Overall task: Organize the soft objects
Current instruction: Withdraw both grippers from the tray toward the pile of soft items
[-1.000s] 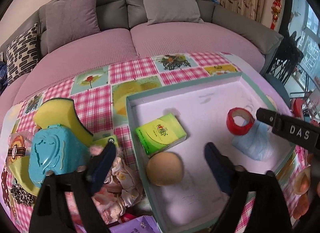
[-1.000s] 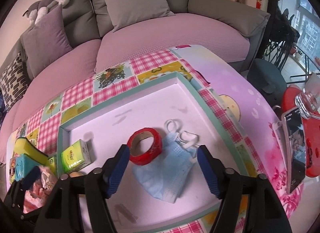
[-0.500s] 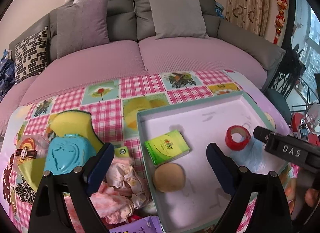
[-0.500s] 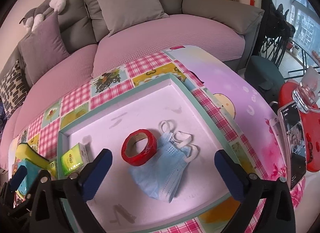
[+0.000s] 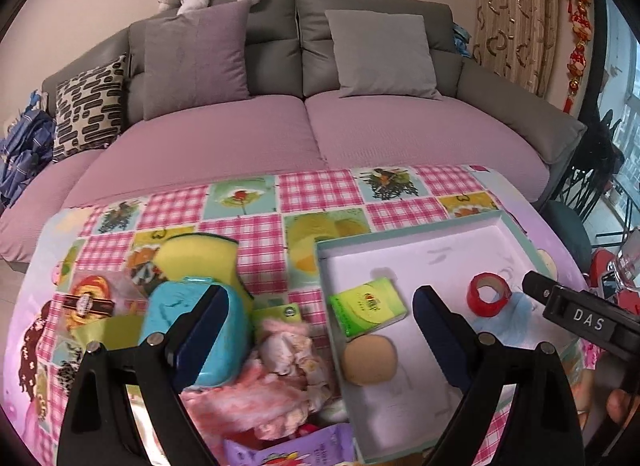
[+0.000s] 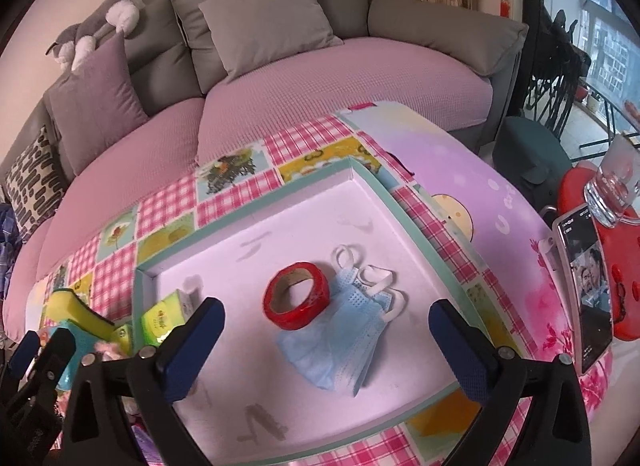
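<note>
Right tongs [image 6: 326, 340] have just spread wide, releasing the pale blue pleated face mask [image 6: 340, 340] into the teal-rimmed white tray [image 6: 384, 193]; left tongs [image 5: 316, 326] gape empty.

Home living room: sofa [image 5: 312, 137], cushions [image 5: 380, 53]

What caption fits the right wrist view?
Open right hand-held gripper above red tape roll and blue masks in tray.

The tray [image 6: 384, 193] floor lies bare behind the tape roll [image 6: 297, 300] and mask [image 6: 340, 342].
</note>
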Motion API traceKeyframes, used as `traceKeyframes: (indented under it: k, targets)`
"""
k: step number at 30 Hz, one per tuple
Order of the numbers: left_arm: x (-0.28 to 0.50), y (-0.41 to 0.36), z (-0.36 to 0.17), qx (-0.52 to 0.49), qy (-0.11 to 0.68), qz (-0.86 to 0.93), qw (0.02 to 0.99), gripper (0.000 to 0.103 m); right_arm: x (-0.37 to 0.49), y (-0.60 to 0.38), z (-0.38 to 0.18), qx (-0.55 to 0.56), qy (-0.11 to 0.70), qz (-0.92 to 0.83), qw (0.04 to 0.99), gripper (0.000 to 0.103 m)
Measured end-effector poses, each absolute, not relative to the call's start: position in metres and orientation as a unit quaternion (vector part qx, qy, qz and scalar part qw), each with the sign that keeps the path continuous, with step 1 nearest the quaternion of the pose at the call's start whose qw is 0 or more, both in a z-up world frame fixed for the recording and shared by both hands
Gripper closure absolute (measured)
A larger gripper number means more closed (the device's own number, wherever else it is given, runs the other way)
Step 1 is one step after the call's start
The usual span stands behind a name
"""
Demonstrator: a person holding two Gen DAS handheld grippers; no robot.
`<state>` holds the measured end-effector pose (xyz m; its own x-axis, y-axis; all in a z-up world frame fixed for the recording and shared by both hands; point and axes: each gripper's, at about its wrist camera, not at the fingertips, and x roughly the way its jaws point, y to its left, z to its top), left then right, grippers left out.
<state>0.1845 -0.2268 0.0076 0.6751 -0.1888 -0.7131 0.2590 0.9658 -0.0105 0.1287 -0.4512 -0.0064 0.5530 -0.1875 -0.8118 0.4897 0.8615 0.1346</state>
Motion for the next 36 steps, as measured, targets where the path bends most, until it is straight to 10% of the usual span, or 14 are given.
traceKeyframes:
  k: [36]
  targets:
    - [0.160, 0.031, 0.019, -0.094, 0.417, 0.079, 0.900, 0.009, 0.133, -0.261, 0.000, 0.067, 0.458, -0.005, 0.886, 0.000]
